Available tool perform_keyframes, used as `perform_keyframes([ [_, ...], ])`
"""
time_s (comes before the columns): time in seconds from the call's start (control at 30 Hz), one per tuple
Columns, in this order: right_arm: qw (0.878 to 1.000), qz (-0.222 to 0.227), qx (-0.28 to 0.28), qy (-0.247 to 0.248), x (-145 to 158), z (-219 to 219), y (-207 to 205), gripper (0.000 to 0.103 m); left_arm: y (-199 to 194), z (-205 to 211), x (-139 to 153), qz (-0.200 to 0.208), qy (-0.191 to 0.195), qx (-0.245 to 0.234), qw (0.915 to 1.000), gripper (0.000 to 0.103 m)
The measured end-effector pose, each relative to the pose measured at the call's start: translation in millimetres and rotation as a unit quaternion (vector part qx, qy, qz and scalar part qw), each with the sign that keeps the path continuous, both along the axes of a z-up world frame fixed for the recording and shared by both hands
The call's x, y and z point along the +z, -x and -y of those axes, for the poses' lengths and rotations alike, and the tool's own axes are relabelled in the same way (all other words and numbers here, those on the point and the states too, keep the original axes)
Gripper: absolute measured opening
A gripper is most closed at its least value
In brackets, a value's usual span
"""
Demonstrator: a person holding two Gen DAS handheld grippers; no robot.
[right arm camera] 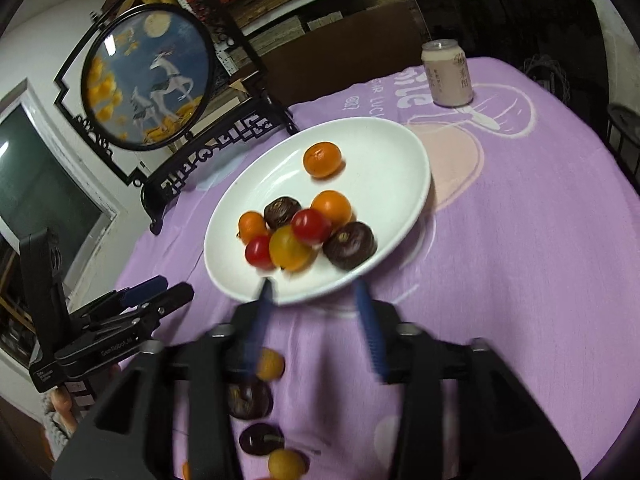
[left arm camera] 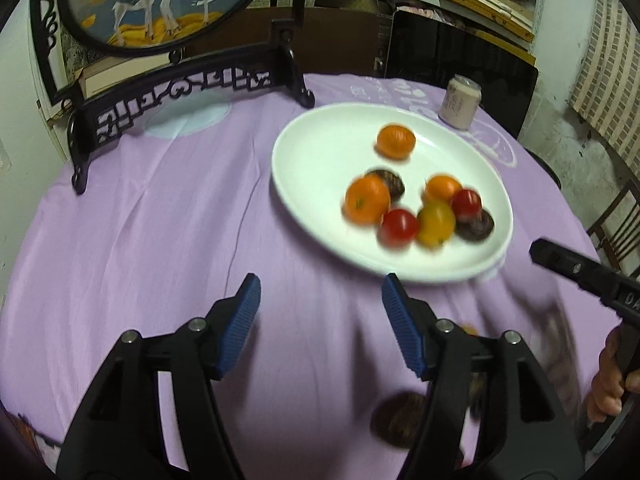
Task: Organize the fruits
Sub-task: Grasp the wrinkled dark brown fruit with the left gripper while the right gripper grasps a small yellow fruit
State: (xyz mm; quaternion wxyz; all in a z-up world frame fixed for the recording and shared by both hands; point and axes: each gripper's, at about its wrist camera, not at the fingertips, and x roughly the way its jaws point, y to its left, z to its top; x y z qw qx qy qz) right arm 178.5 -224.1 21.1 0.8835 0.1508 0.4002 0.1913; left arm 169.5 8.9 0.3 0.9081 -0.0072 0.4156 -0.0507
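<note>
Both jaws stand apart with nothing between them: your left gripper (left arm camera: 320, 292) and your right gripper (right arm camera: 316, 292) hang over the purple cloth (left arm camera: 140, 220).

Largest first: that cloth fills most of both views; the round picture on its black stand (right arm camera: 148, 76) sits upper left; your white plate (left arm camera: 320, 152) lies centre right in the left view, carrying oranges (left arm camera: 395, 142), red tomatoes (left arm camera: 398, 227), one yellow fruit (left arm camera: 436, 223) and dark round fruits (left arm camera: 476, 226). More dark and yellow fruits (right arm camera: 250, 400) lie loose on the cloth at the bottom of the right view. A can (right arm camera: 446, 72) stands upper right.
</note>
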Motion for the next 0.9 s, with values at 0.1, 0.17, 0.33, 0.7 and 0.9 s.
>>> perform_keyframes([
  [0.1,1.000,0.018,0.007,0.024,0.6,-3.3,15.0,0.056,20.4,1.8,-5.2,-0.003,-0.009,-0.014,0.9999,0.069],
  [0.17,0.999,0.020,0.011,0.029,-0.7,-4.4,21.1,0.057,38.0,8.2,-10.0,-0.005,-0.018,-0.040,0.9990,0.071],
  [0.33,0.999,0.013,0.009,0.034,-5.1,-3.5,22.3,0.058,61.6,24.2,-15.6,0.000,-0.038,-0.084,0.9958,0.075],
  [0.7,0.999,0.004,0.009,0.036,-7.4,-4.0,20.8,0.058,62.5,36.3,-32.8,-0.019,-0.079,-0.102,0.9915,0.089],
  [0.9,0.999,0.005,0.009,0.037,-7.3,-5.1,22.4,0.058,52.3,10.2,-29.0,0.005,-0.138,-0.021,0.9902,0.089],
])
